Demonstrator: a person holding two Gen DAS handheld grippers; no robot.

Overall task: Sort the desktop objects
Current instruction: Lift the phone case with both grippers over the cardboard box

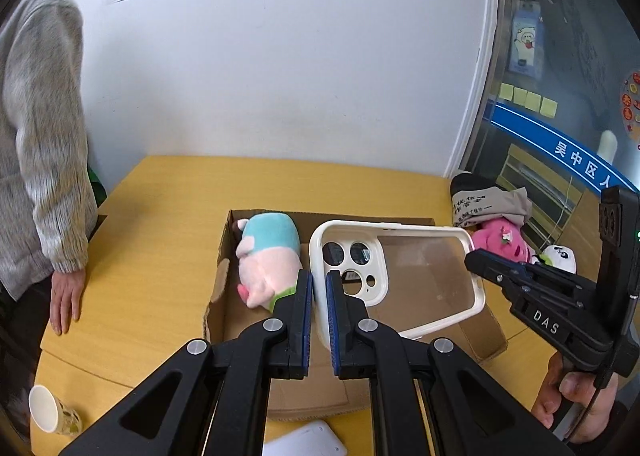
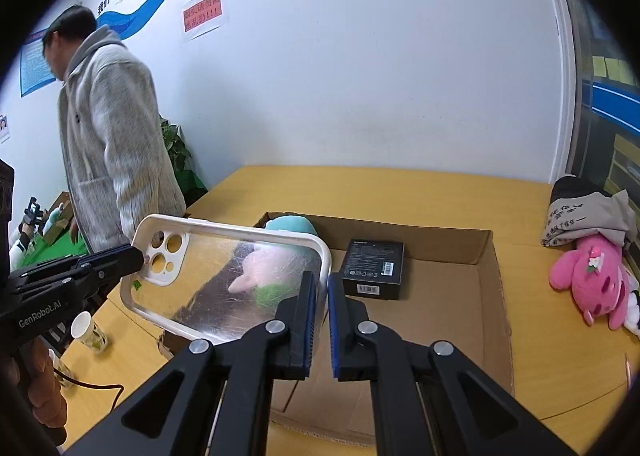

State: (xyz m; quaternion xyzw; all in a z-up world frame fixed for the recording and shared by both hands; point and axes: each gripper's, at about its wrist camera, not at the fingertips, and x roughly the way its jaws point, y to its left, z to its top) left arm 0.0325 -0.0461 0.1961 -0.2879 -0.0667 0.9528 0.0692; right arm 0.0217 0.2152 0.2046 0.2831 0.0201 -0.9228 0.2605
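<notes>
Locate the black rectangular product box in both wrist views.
Left wrist: only dark slivers show through the camera holes of the white-rimmed clear phone case; otherwise hidden.
Right wrist: black rectangular product box lies centre frame, on the brown cardboard tray floor.
Shared landmark: pink and turquoise plush toy in the tray.

Both grippers pinch a clear phone case (image 2: 224, 280) with a white rim above the open cardboard box (image 2: 486, 256): the right gripper (image 2: 319, 288) at its near end, the left gripper (image 2: 136, 256) at the camera-hole end. A black box (image 2: 374, 268) lies inside.
</notes>
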